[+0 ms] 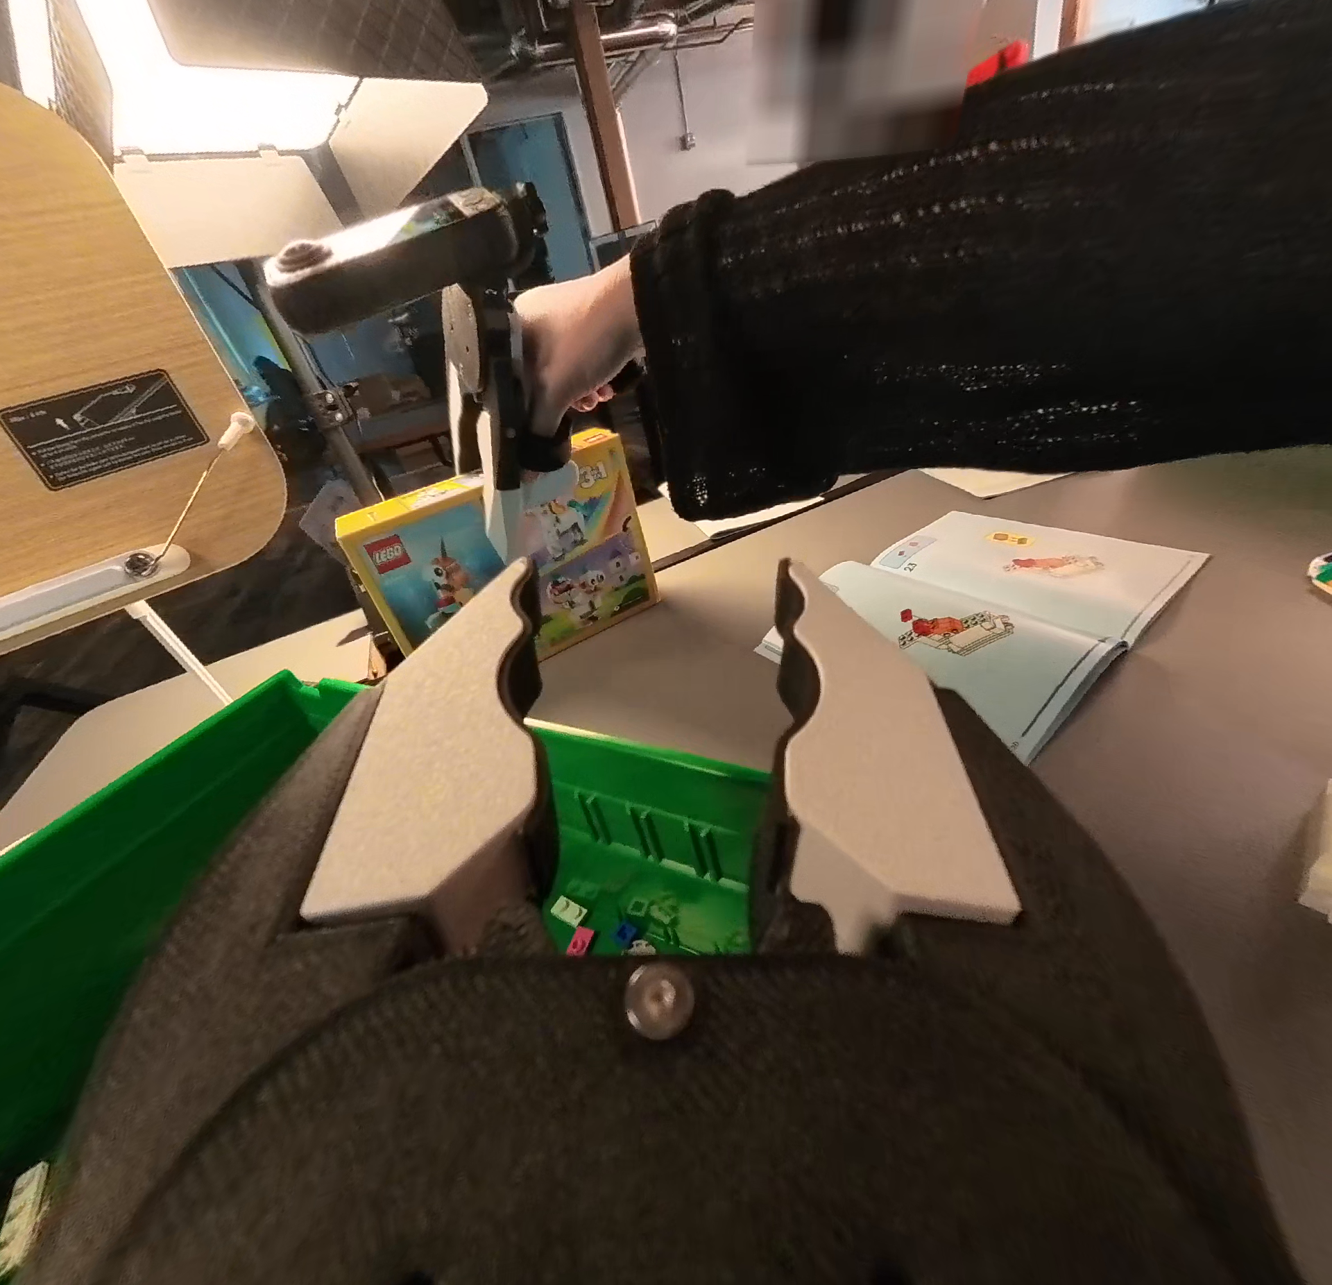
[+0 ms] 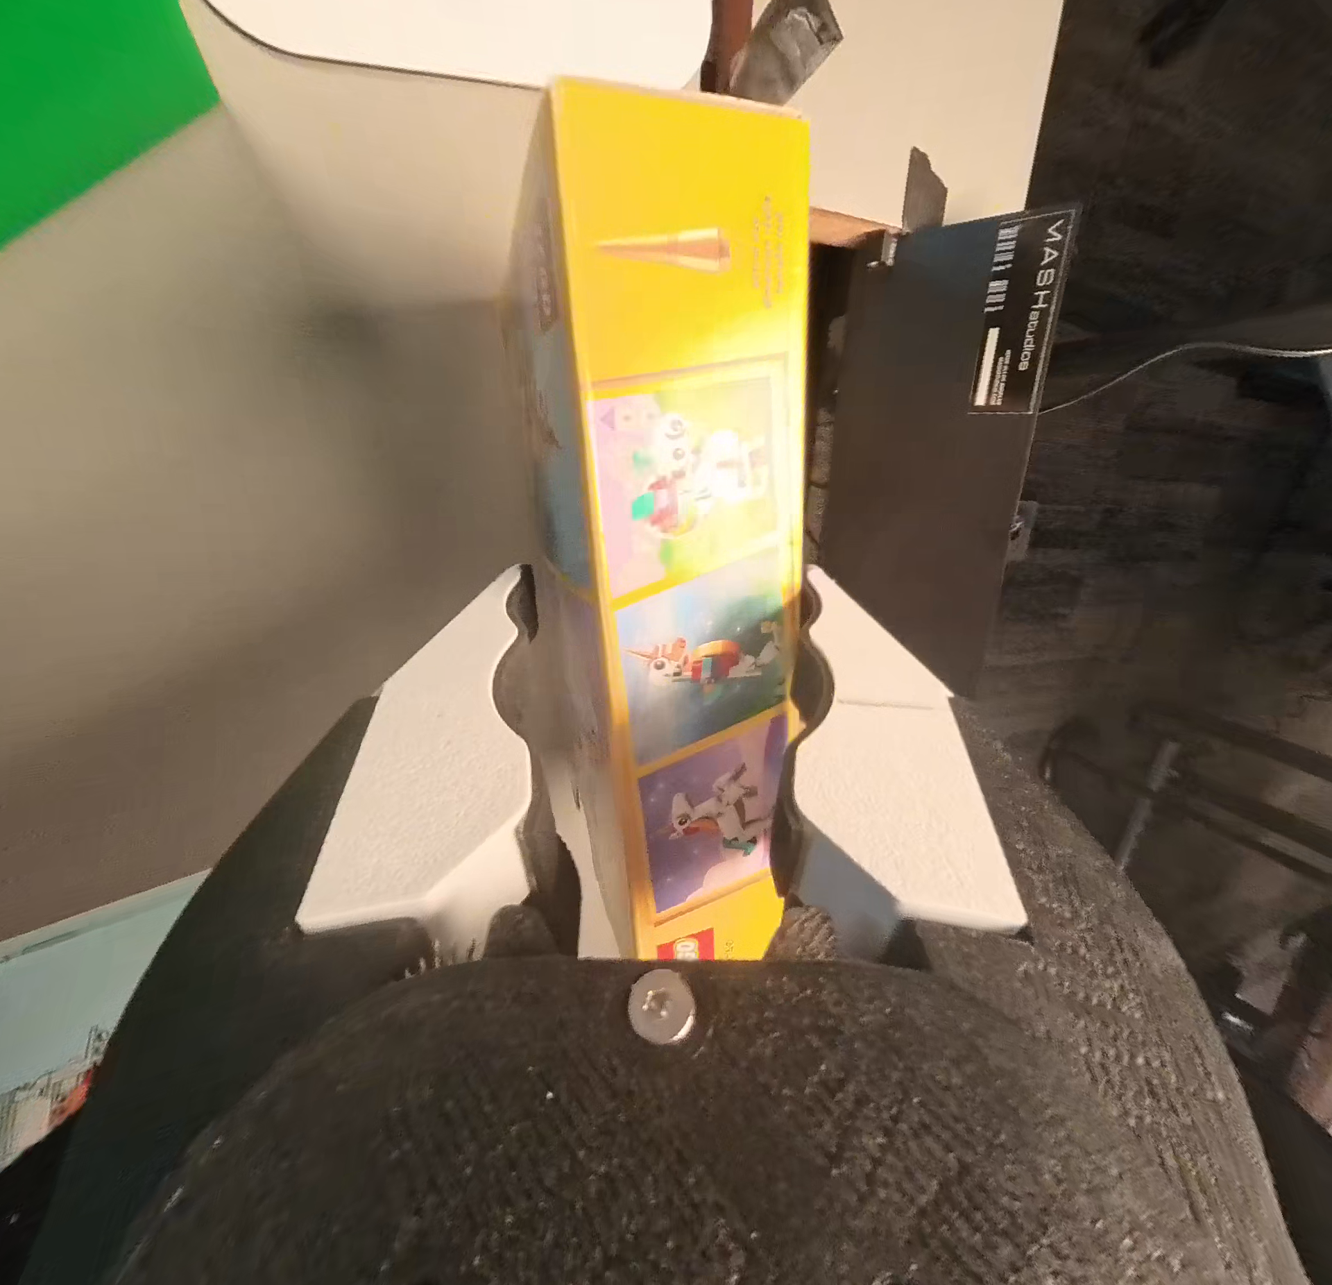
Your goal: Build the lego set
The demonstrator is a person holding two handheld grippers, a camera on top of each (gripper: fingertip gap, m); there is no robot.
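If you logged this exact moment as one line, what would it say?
right hand-held gripper: shut on yellow box | left hand-held gripper: open over green bin | booklet: open on table

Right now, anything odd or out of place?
Nothing spilled or damaged. The right gripper is clamped on the yellow set box while the left gripper is open above the green bin of loose bricks.

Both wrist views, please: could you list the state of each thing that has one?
Left gripper: open, empty, above the green bin.
Right gripper: shut on the yellow box.
Yellow box: upright, closed.
Instruction booklet: open, flat on the table.
Green bin: holds loose bricks.
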